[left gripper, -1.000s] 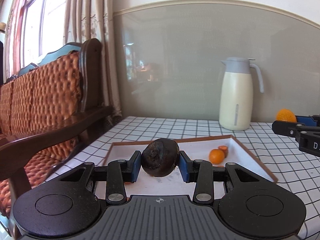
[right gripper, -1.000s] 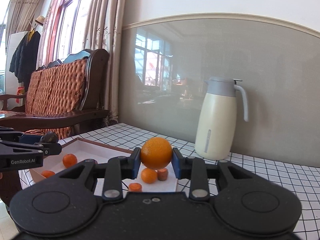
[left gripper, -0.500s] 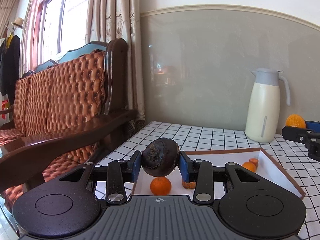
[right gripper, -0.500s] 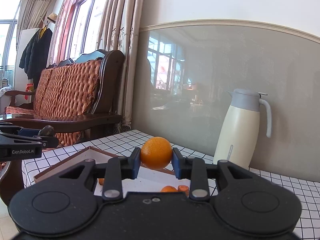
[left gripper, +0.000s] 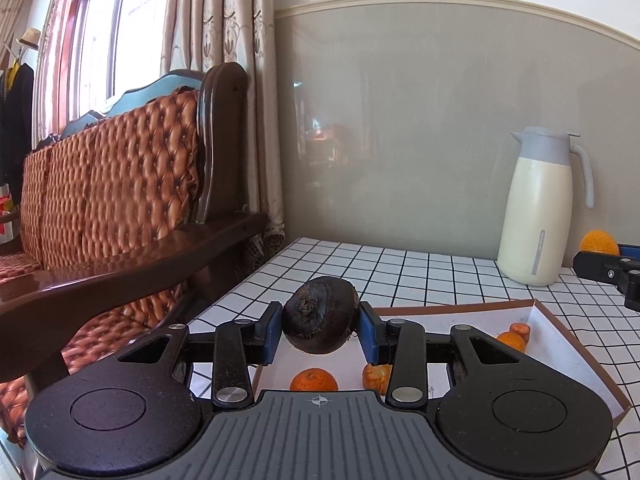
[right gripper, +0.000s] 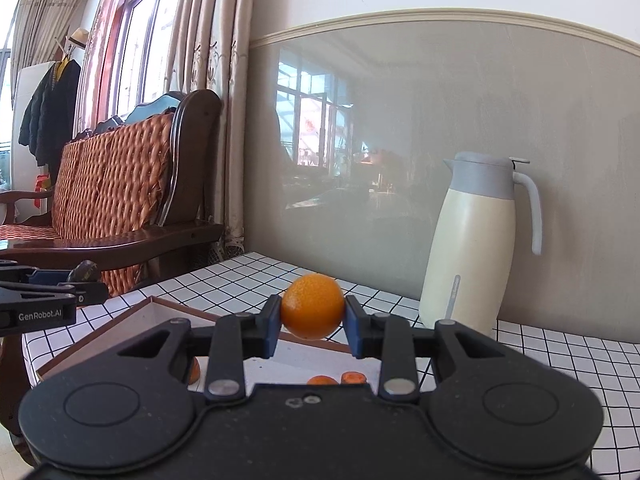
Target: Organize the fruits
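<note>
Left wrist view: the left gripper [left gripper: 320, 330] clamps a dark, rough-skinned fruit [left gripper: 320, 314] above the tray's [left gripper: 576, 354] left end, near the table's [left gripper: 400, 272] left edge. The right gripper [right gripper: 310, 322] clamps a smooth, dimpled orange [right gripper: 312, 306] above the tray's far rim. Both fruits are mid-carry; next, I judge, each needs lowering to its spot before release. Small tangerines [left gripper: 314, 380] lie on the tray's white floor.
</note>
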Tool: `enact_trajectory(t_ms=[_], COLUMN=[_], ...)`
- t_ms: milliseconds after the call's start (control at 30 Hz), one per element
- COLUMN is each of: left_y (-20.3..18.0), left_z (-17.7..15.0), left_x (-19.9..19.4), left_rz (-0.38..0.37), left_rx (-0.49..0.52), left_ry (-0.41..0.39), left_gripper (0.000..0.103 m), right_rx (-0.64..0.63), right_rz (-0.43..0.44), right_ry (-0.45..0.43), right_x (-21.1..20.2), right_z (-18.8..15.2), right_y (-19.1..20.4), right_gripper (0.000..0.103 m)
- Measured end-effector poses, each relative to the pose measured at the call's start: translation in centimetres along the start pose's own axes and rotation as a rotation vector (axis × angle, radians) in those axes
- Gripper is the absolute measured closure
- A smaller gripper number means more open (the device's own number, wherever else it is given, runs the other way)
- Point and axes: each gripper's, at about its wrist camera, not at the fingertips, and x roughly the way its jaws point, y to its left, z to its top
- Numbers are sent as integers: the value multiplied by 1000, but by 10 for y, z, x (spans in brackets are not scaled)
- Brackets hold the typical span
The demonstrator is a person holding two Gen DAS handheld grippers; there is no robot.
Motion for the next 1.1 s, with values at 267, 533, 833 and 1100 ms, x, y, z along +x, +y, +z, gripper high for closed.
enact_trajectory(t_ms=[267,533,833,1100], left_y=[1,4,2,-2], left_z=[4,4,6,2], left_x=[24,54,88,79], left_rz=[1,13,14,34], left_rx=[-2,-7,4,0], left_ry=[17,68,98,12], left_gripper=[63,63,63,0], right_rx=[-14,-1,20,-4], right_rz=[0,-11,13,-43], right_ry=[40,87,150,163], right_x=[19,45,72,73], right_z=[1,0,-4,-16], right_y=[-2,-12,-25,-32], right_gripper=[79,79,79,6])
